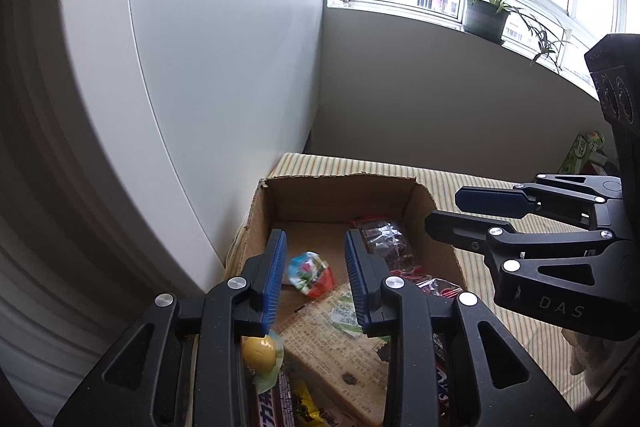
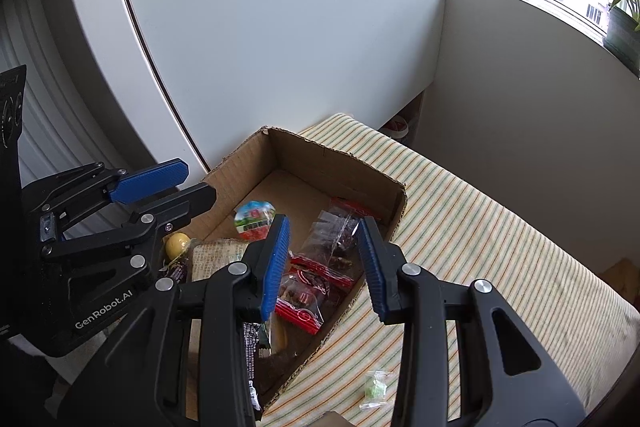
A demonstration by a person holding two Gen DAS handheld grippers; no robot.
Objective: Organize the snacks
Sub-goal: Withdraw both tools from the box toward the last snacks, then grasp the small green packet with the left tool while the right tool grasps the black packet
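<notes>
An open cardboard box (image 1: 344, 193) (image 2: 340, 163) stands on a striped cloth and holds snacks. In it lie a colourful round jelly cup (image 1: 310, 273) (image 2: 254, 221), a yellow ball candy (image 1: 260, 349) (image 2: 177, 243), a flat tan packet (image 1: 340, 343) (image 2: 216, 257) and clear packets with red ends (image 1: 384, 239) (image 2: 320, 279). My left gripper (image 1: 315, 239) (image 2: 200, 179) hovers over the box's left half, open, nothing between its blue pads. Over the red-ended packets my right gripper (image 2: 325, 227) (image 1: 443, 209) hangs open and empty. A small green wrapped candy (image 2: 375, 389) lies on the cloth outside the box.
A white cabinet (image 1: 200, 67) stands close against the box's left side. The striped cloth (image 2: 480, 247) stretches away to the right of the box. A green carton (image 1: 580, 151) sits at the far right. A potted plant (image 1: 486, 15) is on the windowsill.
</notes>
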